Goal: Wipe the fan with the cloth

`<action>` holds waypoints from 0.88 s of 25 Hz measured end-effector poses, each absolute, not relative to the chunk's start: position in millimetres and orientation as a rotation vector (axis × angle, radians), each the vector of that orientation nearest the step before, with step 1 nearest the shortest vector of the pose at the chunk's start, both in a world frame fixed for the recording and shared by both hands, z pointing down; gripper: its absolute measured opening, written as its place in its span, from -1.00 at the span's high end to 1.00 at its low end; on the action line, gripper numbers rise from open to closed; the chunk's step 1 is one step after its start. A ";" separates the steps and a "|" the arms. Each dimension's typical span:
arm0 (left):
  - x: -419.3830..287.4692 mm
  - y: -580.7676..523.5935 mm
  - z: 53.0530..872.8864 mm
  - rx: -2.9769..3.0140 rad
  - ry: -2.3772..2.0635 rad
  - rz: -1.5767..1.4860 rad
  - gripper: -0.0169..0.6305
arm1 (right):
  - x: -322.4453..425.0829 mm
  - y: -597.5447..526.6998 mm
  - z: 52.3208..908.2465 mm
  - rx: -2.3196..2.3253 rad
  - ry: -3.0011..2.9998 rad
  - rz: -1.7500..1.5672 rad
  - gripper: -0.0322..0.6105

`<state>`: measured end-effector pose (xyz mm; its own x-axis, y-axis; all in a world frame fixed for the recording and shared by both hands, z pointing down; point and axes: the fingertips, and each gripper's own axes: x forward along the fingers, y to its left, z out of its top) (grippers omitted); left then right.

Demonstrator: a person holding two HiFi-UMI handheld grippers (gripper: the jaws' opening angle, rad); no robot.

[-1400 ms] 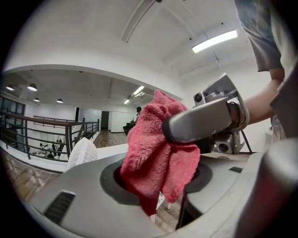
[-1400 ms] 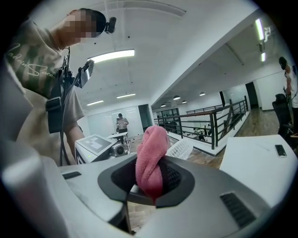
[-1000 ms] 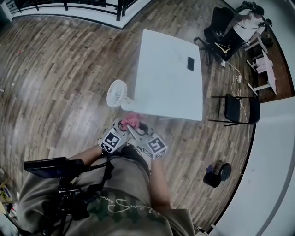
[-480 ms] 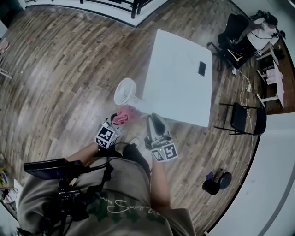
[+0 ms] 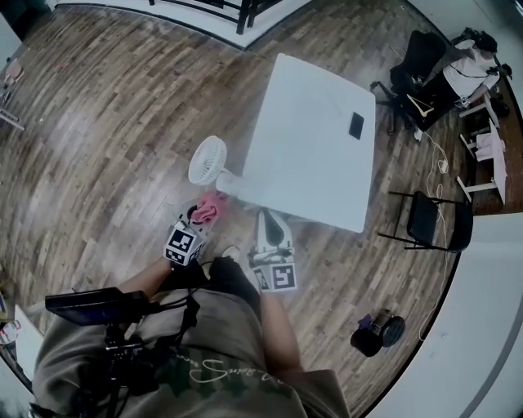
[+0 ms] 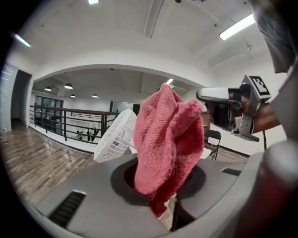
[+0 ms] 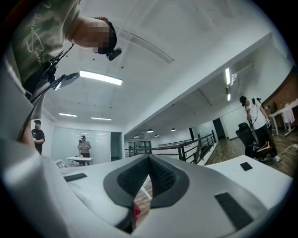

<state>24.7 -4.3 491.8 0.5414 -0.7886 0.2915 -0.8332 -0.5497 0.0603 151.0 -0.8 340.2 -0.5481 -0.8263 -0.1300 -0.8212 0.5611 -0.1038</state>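
Observation:
The white fan [image 5: 207, 161] stands at the near left corner of the white table [image 5: 310, 155]; in the left gripper view the fan [image 6: 115, 135] shows just behind the cloth. My left gripper [image 5: 201, 219] is shut on a bunched pink cloth [image 5: 210, 208], held a little below the fan. That cloth [image 6: 167, 135] fills the left gripper view and hides the fingertips. My right gripper [image 5: 266, 219] hovers by the table's near edge, right of the cloth. Its jaws [image 7: 149, 160] have just been closing and now meet with nothing between them.
A dark phone [image 5: 356, 125] lies on the table. A black chair [image 5: 429, 219] stands to the right, and dark gear [image 5: 376, 331] sits on the wood floor. A railing [image 5: 237, 8] runs along the far edge. A seated person [image 5: 470, 69] is at the far right.
The two grippers were together at the cloth a second ago. The right gripper has drawn away to the right, and the cloth stays with the left gripper below the fan.

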 end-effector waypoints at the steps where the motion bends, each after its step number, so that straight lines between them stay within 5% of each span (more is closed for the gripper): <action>1: 24.9 -5.8 493.9 2.576 -1.397 0.339 0.64 | 149.3 1.4 344.2 -1.374 2.648 -0.055 0.91; 22: 19.6 -78.7 548.9 2.246 -1.853 0.129 0.65 | 148.3 63.6 449.3 -1.150 2.881 -0.341 0.91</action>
<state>19.6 -78.7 548.9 0.1982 -0.9573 0.2107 -0.9773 -0.1764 0.1178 148.3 63.6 449.3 -0.7284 -0.6824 0.0612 -0.6778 0.7048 -0.2093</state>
